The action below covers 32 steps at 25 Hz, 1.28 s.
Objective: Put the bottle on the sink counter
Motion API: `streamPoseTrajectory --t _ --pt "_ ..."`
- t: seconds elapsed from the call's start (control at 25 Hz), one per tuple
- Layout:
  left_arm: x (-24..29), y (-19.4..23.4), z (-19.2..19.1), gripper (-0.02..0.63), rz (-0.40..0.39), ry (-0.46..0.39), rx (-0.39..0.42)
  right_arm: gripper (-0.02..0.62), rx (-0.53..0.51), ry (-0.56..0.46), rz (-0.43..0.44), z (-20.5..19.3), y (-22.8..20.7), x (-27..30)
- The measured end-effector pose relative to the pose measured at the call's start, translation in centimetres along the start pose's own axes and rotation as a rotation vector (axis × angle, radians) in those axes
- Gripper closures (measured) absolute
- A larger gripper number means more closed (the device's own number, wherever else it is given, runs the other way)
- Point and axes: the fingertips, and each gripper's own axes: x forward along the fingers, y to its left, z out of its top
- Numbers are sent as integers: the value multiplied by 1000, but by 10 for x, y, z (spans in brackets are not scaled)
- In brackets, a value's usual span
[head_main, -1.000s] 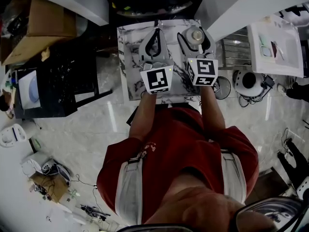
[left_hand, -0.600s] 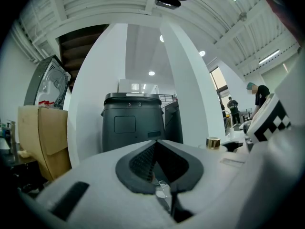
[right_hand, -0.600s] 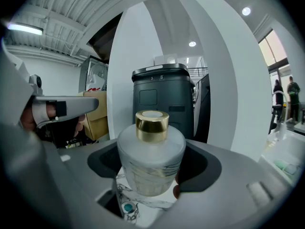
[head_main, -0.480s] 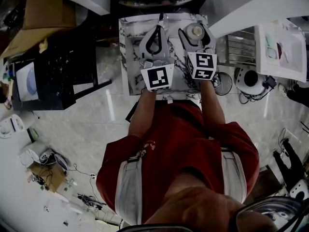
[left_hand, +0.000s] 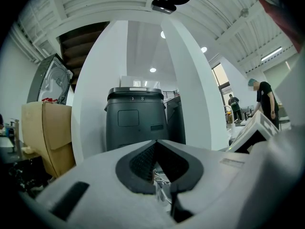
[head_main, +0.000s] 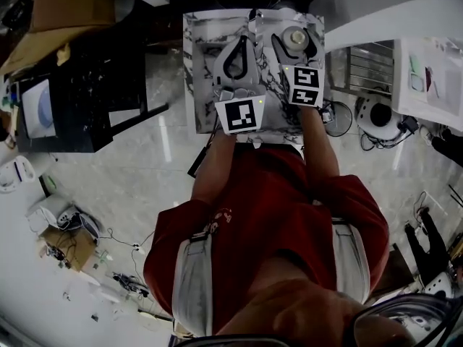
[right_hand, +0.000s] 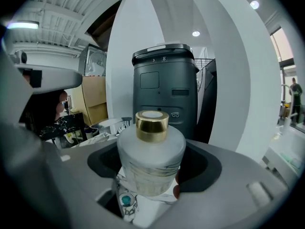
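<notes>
Marble-patterned sink counter (head_main: 197,71) sits at the top centre of the head view. Pale glossy floor (head_main: 123,186) lies around it, w/ a black rack (head_main: 94,100) and a cardboard box (head_main: 54,9) off to the left. A person in a red shirt (head_main: 268,208) stands at the counter's near edge, both arms reaching over it.

L gripper (head_main: 241,40) is over the counter's middle. Its jaws are together at the tips w/ nothing btwn them, only the hollow of the dark pads showing. Its marker cube (head_main: 241,114) is close to the counter's near edge. The left gripper view shows the same: tips of the L gripper (left_hand: 155,144) meet, no object in the hollow. A tall dark grey bin-like unit (left_hand: 136,120) stands straight ahead btwn white pillars.

R gripper (head_main: 295,42) is just beside the L one, over the counter's right part, w/ its marker cube (head_main: 305,85) behind it. Its jaws stand wide and are clamped on the bottle (head_main: 294,37), one on each side. In the right gripper view the R gripper (right_hand: 152,151) holds the bottle (right_hand: 151,156) upright: frosted white glass, squat round body, gold cap (right_hand: 152,124) on top. Marble pattern (right_hand: 145,213) shows directly below the base; whether the base touches it can't be told. The dark grey unit (right_hand: 164,89) fills the bg behind the bottle.
</notes>
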Motion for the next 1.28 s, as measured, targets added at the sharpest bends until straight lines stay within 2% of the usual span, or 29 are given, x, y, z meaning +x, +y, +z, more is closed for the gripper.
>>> streamPoseTrajectory --t 0.28,0.64,0.84,1.08,1.28 --pt "0 8 -17 612 12 27 -10 259 15 57 -4 -28 -1 20" --pt "-1 8 -33 612 -6 73 48 259 27 118 -21 -57 -8 43" --pt "1 11 -44 612 0 93 19 259 29 137 -29 -68 -9 56" --pt "2 13 -54 612 -8 118 52 259 28 153 -42 -79 -11 67" --pt "3 13 -62 612 -6 133 27 259 21 160 -52 -86 -11 73"
